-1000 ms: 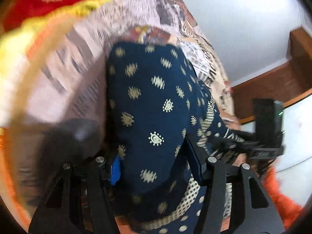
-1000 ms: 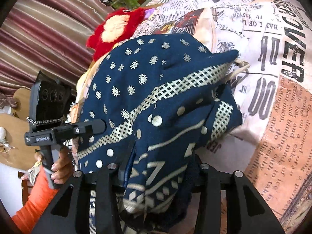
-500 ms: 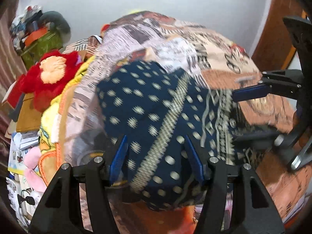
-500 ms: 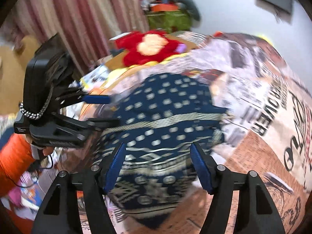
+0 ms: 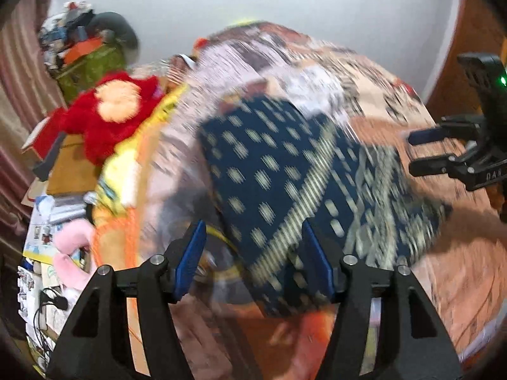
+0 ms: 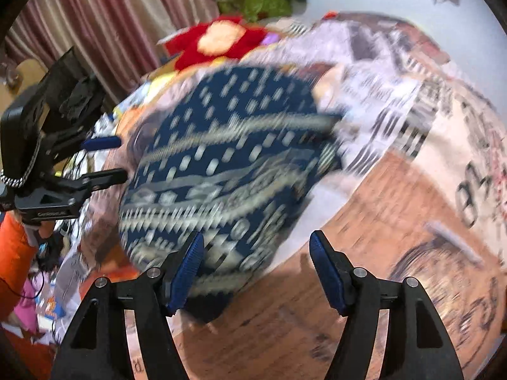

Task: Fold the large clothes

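Note:
A folded navy cloth with cream dots and bands (image 5: 285, 183) lies on the newspaper-print bedspread (image 5: 380, 101); it also shows in the right wrist view (image 6: 221, 164). My left gripper (image 5: 253, 262) is open and empty, above the cloth's near edge. My right gripper (image 6: 256, 269) is open and empty, just off the cloth's near right edge. Each gripper shows in the other's view, the right one (image 5: 427, 152) and the left one (image 6: 104, 158), both apart from the cloth. Both views are motion-blurred.
A red plush toy (image 5: 107, 110) lies at the bed's left side, also in the right wrist view (image 6: 218, 38). Boxes, papers and a pink plush (image 5: 69, 253) crowd the left. A striped curtain (image 6: 95, 15) hangs behind. A white wall (image 5: 317, 9) stands at the bed's far end.
Both grippers have let go of the navy cloth and opened. They have pulled back and up, and the cloth now rests folded on the bed.

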